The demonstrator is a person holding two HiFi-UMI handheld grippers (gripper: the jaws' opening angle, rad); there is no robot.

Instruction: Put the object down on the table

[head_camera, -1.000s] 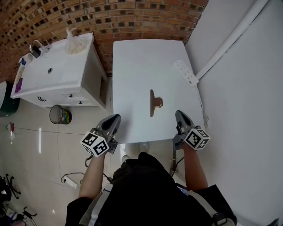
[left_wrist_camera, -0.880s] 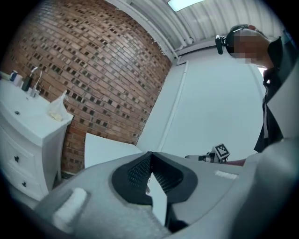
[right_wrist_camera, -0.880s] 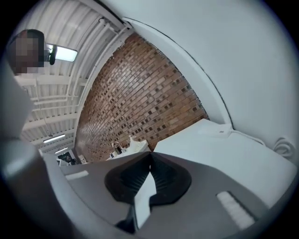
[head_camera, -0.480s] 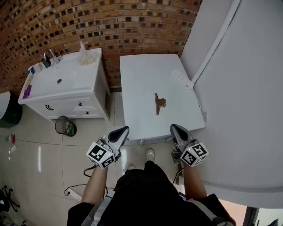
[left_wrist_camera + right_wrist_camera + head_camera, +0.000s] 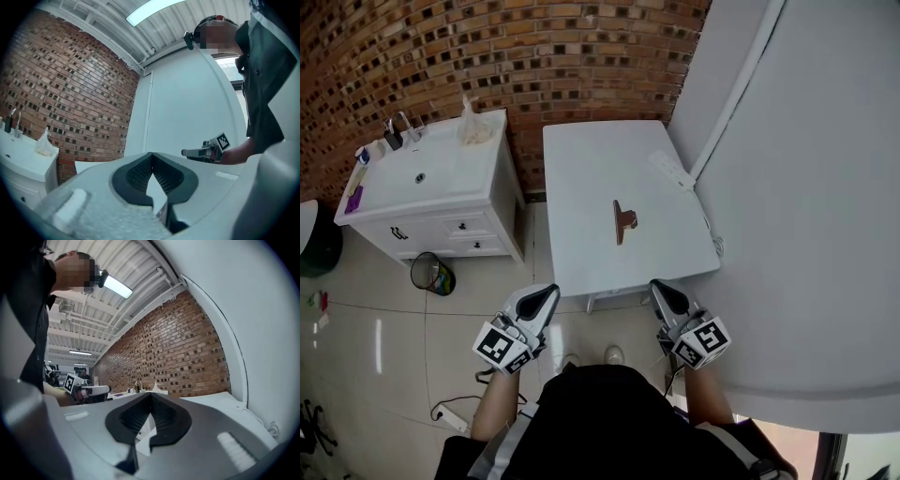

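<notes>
A brown clip-like object (image 5: 622, 221) lies on the white table (image 5: 581, 169), near its middle, with nothing touching it. Both grippers hang in front of the table's near edge, over the floor. My left gripper (image 5: 546, 296) is shut and empty; its jaw tips meet in the left gripper view (image 5: 151, 155). My right gripper (image 5: 658, 290) is also shut and empty, its tips touching in the right gripper view (image 5: 150, 395). Each gripper shows in the other's view: the right gripper (image 5: 206, 151) and the left gripper (image 5: 89, 391).
A white power strip (image 5: 671, 171) lies at the table's right edge, by the white wall. A white sink cabinet (image 5: 422, 183) stands left of the table against the brick wall, with a wire bin (image 5: 429, 273) on the floor before it.
Both grippers have drawn back from the table's near edge toward the person. The view has shifted so the table sits farther away. The object stays put.
</notes>
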